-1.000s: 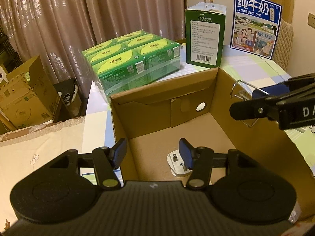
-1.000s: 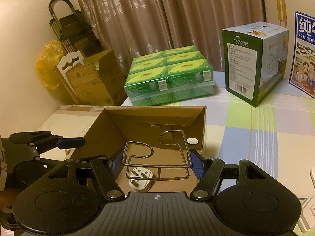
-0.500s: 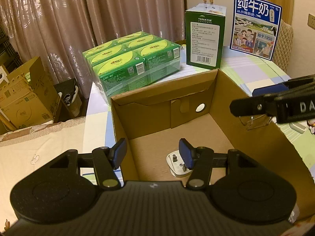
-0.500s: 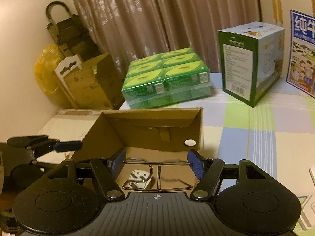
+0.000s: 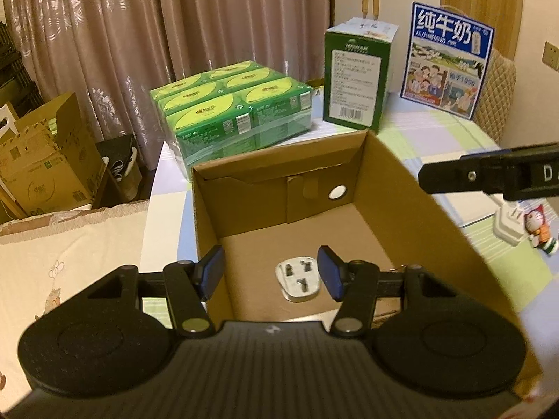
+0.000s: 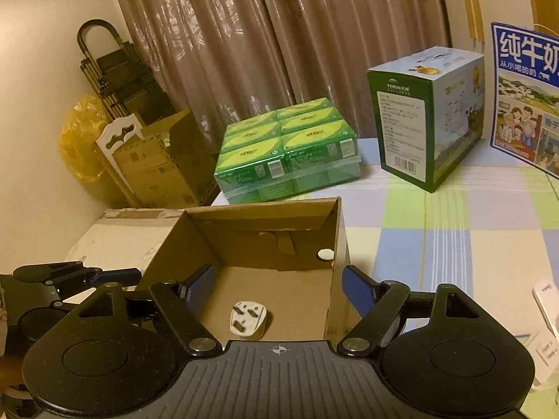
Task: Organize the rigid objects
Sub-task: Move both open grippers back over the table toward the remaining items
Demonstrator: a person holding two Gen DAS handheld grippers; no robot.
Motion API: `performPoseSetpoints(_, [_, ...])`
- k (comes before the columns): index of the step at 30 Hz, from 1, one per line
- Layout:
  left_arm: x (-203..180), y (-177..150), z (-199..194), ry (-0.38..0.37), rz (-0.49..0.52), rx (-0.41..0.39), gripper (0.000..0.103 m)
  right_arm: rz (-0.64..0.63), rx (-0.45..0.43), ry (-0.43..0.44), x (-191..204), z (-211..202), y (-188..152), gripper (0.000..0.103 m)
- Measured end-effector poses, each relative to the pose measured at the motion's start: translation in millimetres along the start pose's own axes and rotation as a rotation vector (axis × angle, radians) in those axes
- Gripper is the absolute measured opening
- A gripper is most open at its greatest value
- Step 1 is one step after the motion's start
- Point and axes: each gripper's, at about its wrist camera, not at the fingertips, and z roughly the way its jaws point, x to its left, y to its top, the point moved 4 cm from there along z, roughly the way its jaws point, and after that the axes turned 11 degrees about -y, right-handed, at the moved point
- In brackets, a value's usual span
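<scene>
The bent silver wire rack had dropped out of sight, the right gripper (image 6: 276,289) just having spread its fingers wide, empty. A white three-pin plug (image 6: 247,320) lay in the brown cardboard box (image 5: 412,188); the left gripper (image 5: 270,272), part-open, held nothing. White adapters (image 5: 506,225) remained on the checked counter (image 6: 454,244).

Brown patterned curtains (image 6: 244,52) hung behind a table under a pastel checked cloth (image 6: 471,244); warm, dim light filled the room.

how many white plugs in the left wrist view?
2. The first plug lies prongs-up on the floor of the cardboard box. The second plug sits on the table right of the box. Others may be hidden.
</scene>
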Motion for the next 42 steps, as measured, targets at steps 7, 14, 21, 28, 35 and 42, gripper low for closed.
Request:
performPoseSetpoints(7, [-32, -1, -42, -0.021, -0.011, -0.038, 0.053, 0.009, -0.031, -0.01, -6, -53, -9, 0.077])
performPoseSetpoints(14, [-79, -5, -83, -0.06, -0.002, -0.079, 0.057, 0.014, -0.075, -0.037, -22, -114, -22, 0.077])
performPoseSetpoints(21, [-132, -16, -102, -0.103, 0.027, -0.084, 0.061, 0.033, -0.12, -0.07, -53, -164, -41, 0.077])
performPoseSetpoints(28, [-185, -23, -105, -0.153, 0.063, -0.095, 0.073, 0.07, -0.142, -0.133, -106, -202, -69, 0.077])
performPoseSetpoints(35, [-238, -29, -94, -0.198, 0.101, -0.124, 0.083, 0.105, -0.146, -0.273, -177, -237, -105, 0.077])
performPoseSetpoints(42, [-281, -38, -66, -0.23, 0.125, -0.102, 0.086, 0.124, -0.118, -0.365, -228, -256, -137, 0.077])
